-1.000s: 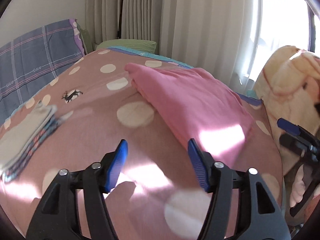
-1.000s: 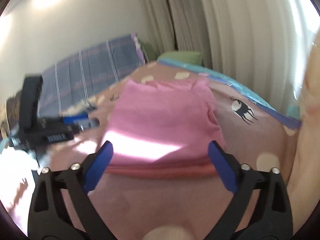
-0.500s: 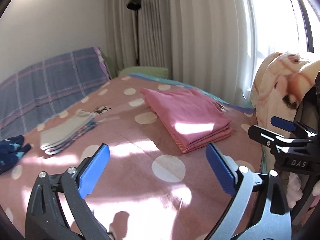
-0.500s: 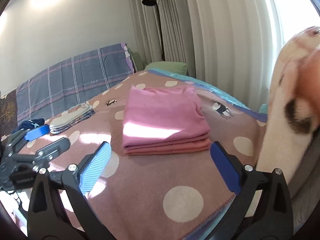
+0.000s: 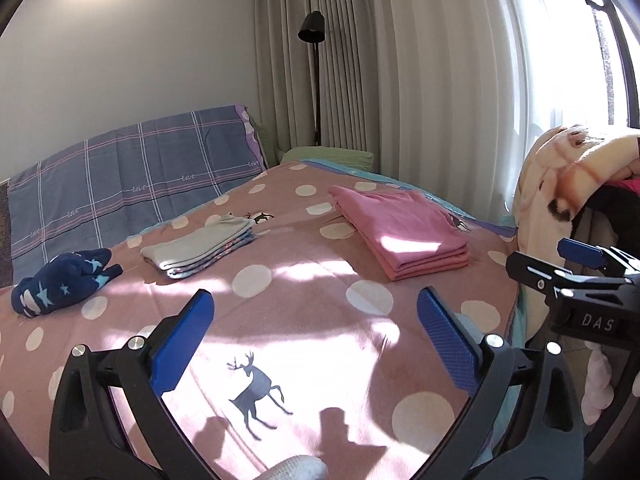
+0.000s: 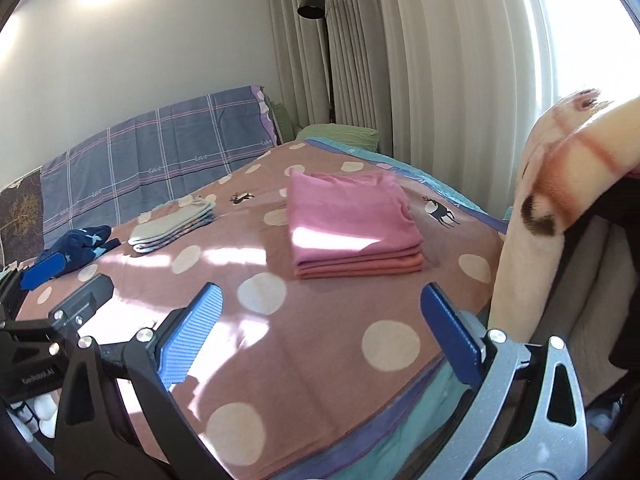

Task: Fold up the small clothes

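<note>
Your left gripper is opening, nothing between its fingers; right gripper gapes empty. Both have backed off the folded pink garment, now mid-frame on the bed; this fold looks finished

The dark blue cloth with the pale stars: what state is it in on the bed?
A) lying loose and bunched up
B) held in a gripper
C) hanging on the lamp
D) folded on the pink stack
A: the dark blue cloth lies crumpled on the bedspread, apart from both folded stacks.
</note>
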Tool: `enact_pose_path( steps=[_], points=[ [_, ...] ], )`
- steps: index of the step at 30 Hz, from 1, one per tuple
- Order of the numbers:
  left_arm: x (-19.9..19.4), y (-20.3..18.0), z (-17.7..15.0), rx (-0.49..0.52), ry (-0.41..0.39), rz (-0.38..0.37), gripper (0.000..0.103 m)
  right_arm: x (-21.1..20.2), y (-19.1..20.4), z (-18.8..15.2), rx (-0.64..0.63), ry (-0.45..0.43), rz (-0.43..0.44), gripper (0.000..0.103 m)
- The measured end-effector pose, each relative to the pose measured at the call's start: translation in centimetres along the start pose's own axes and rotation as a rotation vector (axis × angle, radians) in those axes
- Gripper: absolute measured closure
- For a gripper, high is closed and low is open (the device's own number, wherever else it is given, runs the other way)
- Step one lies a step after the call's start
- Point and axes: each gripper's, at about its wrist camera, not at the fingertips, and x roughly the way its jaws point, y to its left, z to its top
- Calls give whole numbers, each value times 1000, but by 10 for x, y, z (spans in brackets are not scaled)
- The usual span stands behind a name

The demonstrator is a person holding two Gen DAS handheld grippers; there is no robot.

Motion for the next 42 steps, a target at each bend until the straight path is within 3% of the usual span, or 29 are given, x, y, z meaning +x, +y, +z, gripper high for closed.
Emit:
enact_pose_path(
  steps=[15, 42],
  points=[
    [-50, 22, -32, -15, 29, 26, 1, -47, 41, -24, -13, 14, 29, 2],
    [-50, 24, -36, -27, 61, 42, 1, -52, 47, -29, -9, 39, 59, 2]
  ],
)
